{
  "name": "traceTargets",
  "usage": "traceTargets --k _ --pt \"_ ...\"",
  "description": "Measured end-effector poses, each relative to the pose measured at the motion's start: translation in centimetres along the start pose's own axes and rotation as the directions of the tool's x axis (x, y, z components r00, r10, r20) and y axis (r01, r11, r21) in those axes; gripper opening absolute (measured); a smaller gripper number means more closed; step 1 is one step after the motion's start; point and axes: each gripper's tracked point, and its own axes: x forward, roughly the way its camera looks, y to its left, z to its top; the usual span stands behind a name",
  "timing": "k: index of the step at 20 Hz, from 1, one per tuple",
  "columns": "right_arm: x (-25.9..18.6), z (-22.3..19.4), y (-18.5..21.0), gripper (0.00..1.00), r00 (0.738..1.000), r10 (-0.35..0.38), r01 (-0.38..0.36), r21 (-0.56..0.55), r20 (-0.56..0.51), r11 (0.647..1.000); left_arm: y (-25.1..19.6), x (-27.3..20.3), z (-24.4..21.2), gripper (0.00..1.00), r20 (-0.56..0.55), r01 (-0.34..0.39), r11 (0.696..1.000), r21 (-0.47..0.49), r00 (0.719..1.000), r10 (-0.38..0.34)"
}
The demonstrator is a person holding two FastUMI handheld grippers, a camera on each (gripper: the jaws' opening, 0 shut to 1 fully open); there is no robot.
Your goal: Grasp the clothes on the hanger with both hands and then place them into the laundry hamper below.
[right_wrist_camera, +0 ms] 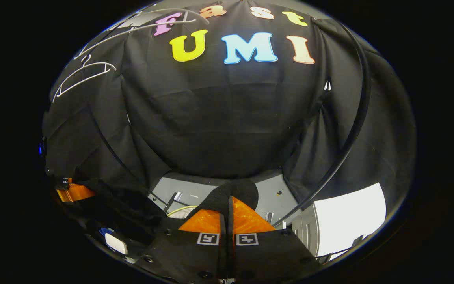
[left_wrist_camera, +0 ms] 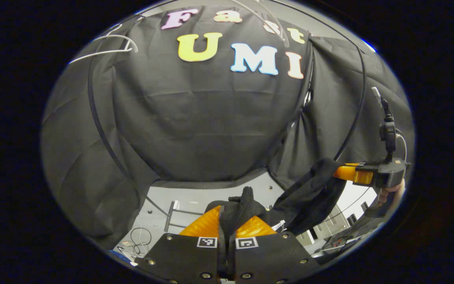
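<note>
The black garment (left_wrist_camera: 306,197) hangs slack between my two tongs, off the hangers and low in front of the wall cloth. It is soft and limp, light by the look of it, and it will sag and fold wherever I don't hold it, so I judge a pinch on a bunched fold near each end the safest grip (a single thin edge could slip out).

My left tongs (left_wrist_camera: 227,221) are closed hard on a wad of the cloth, which pokes up just past the fingertips. My right tongs (right_wrist_camera: 229,211) are likewise pressed together on a fold that humps over their tips.

The left gripper view gives me the span of cloth running off to the right of my fingers to the other tongs (left_wrist_camera: 353,173), with a hand (left_wrist_camera: 390,193) behind them. The right gripper view gives me the cloth trailing away to the left of my fingers toward the other tongs (right_wrist_camera: 73,192), low at the edge.

Bare white hangers (right_wrist_camera: 83,77) sit high and to the left of the tips. The hamper I cannot pick out beneath either pair; I would have to look lower before I let go.
</note>
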Motion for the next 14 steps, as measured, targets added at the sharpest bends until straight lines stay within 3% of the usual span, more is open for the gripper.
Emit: traceTargets --k 8,13,14 --pt "3.3 -5.2 0.4 0.02 0.986 0.022 -0.008 0.085 -0.165 0.996 -0.8 6.0 -4.9 0.02 -0.112 -0.031 0.999 -0.023 0.993 0.028" --pt "4.4 -7.3 0.5 0.02 0.975 0.018 -0.004 0.066 -0.223 0.998 -1.6 7.5 -6.2 0.02 -0.143 -0.019 1.000 -0.003 0.990 0.019" --pt "4.5 -7.7 0.5 0.08 0.971 0.022 -0.005 0.071 -0.240 0.997 -1.7 7.9 -6.6 0.02 -0.151 -0.023 1.000 -0.013 0.988 0.021"
